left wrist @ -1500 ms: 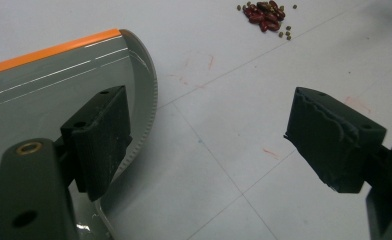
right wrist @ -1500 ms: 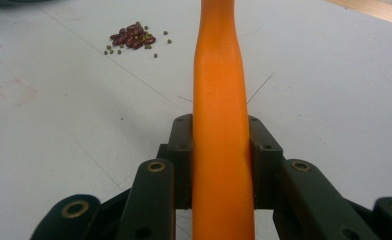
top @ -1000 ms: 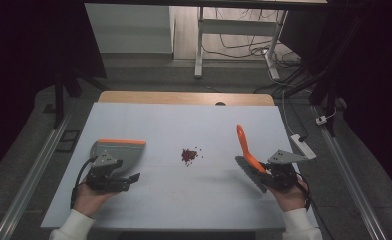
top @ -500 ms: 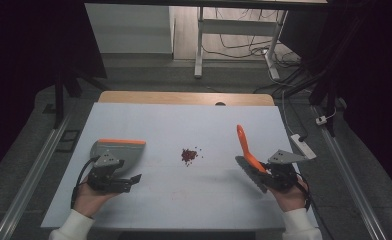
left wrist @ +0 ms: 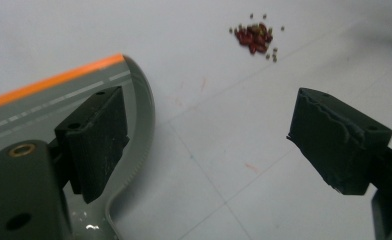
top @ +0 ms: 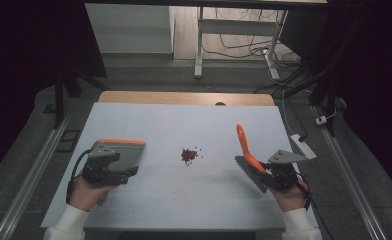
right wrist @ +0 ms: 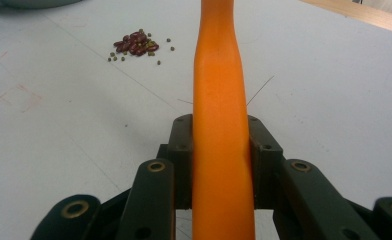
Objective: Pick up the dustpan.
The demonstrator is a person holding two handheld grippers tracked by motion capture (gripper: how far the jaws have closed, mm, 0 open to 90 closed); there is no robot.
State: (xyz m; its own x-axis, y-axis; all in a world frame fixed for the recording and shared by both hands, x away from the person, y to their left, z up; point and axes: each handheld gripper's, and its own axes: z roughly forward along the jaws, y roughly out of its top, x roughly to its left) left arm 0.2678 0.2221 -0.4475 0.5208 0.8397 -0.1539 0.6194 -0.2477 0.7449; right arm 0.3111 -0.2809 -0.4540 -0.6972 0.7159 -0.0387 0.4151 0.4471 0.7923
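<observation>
A small heap of red and green beans lies mid-table. To its left a grey dustpan with an orange edge rests on the white surface. My left gripper hovers at the dustpan's near side, open wide; one jaw hangs over the pan, the other over bare table. On the right, my right gripper is shut on an orange handle, which slants up and away toward the beans. The handle's far end is cut off in the right gripper view.
The white table has a wooden strip along its far edge. A white power strip lies at the table's right edge, just beyond my right gripper. Metal rails run along both sides on the floor.
My left gripper has lifted slightly by the dustpan. The right gripper and the orange handle have stayed put.
</observation>
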